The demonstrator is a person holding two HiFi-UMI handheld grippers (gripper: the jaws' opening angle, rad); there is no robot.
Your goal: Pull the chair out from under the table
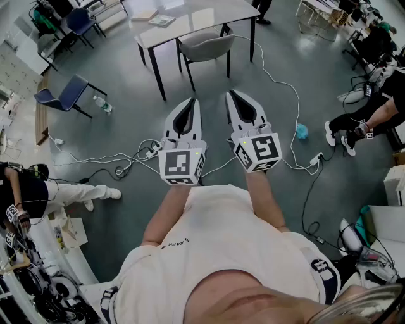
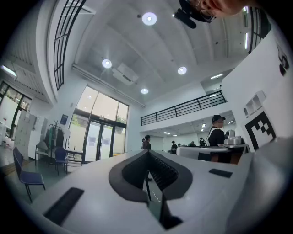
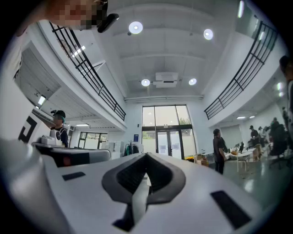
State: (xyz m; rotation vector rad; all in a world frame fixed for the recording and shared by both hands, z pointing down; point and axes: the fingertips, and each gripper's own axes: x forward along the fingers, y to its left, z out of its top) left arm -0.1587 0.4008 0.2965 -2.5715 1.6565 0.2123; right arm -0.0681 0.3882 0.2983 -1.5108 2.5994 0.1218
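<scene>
Both grippers are held side by side in front of the person, pointing twd the table [image 1: 209, 14]; left gripper [image 1: 192, 102] jaws fully together, nothing btwn them; right gripper [image 1: 231, 96] same, closed & empty. The grey chair [image 1: 205, 45] sits pushed in at the table's near edge, back twd the person, seat partly beneath the top, well apart from both grippers. On the floor btwn person & chair lie white cables [image 1: 273, 79]; one runs from near the table's right leg down the right side; a tangle w/ a power strip [image 1: 147, 152] lies just left of the left gripper. A blue chair [image 1: 63, 96] & a bottle [image 1: 101, 105] stand off to the left, near each other; a teal thing [image 1: 302, 131] lies right of the right gripper; seated people at both sides, away from the grey chair.
</scene>
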